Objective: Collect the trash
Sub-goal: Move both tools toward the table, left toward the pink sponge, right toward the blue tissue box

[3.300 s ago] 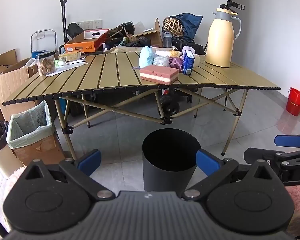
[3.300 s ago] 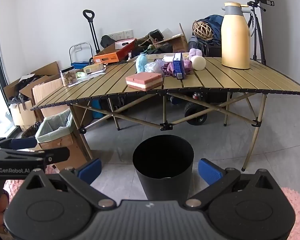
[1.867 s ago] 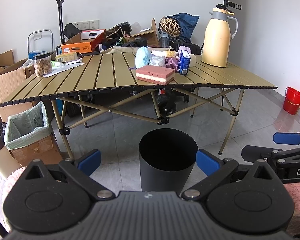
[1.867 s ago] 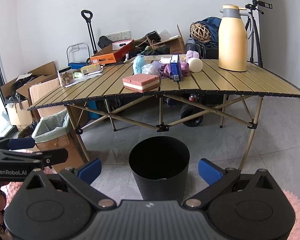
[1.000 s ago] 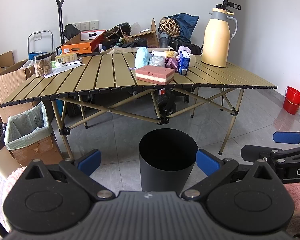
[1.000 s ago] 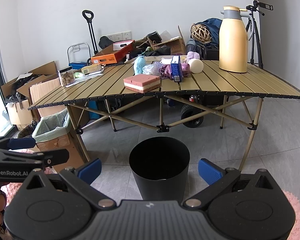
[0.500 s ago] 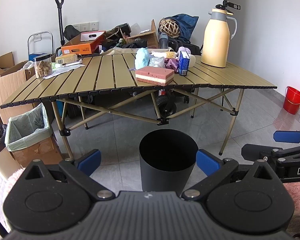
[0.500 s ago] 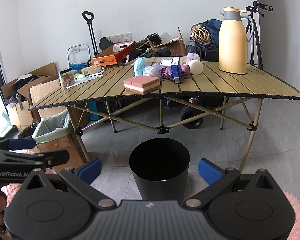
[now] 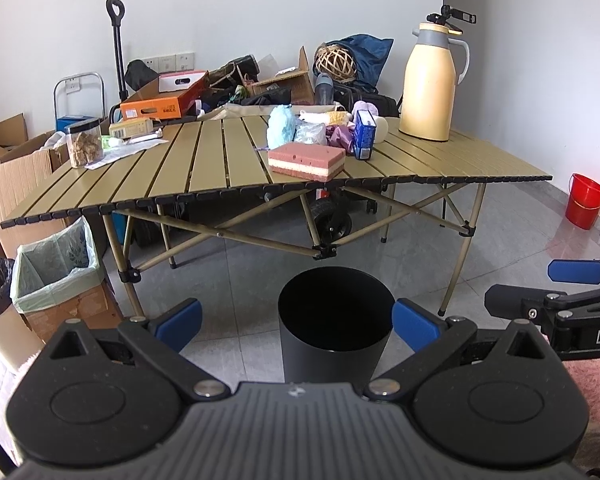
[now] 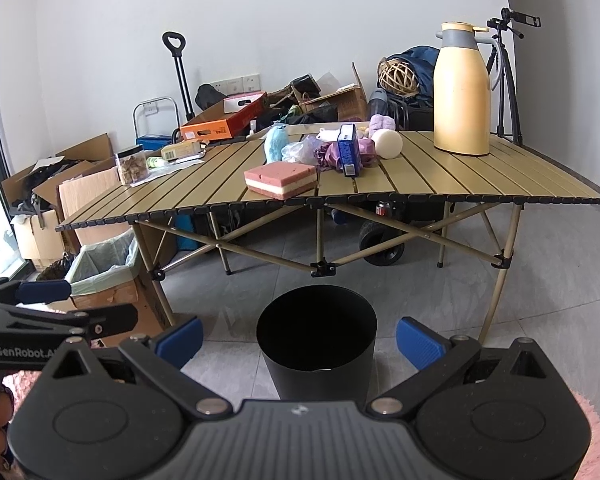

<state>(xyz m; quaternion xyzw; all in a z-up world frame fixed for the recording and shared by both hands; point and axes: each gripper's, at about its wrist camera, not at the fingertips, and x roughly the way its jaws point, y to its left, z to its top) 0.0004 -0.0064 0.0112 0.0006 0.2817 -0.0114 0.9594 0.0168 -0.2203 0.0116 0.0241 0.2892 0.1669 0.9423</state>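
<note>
A black round bin stands on the floor in front of a slatted folding table; it also shows in the right wrist view. On the table lie a pink sponge, a blue carton, a light-blue wad, a clear plastic bag and purple wrappers. My left gripper is open and empty, low, in front of the bin. My right gripper is open and empty beside it, also facing the bin. Both are well short of the table.
A yellow thermos stands at the table's right, a jar and papers at its left. A lined cardboard box sits on the floor left, a red bucket far right. Boxes and bags pile behind the table.
Both grippers have drifted slightly, so the view has shifted a little. Both stay open and empty. Nothing on the table has moved.
</note>
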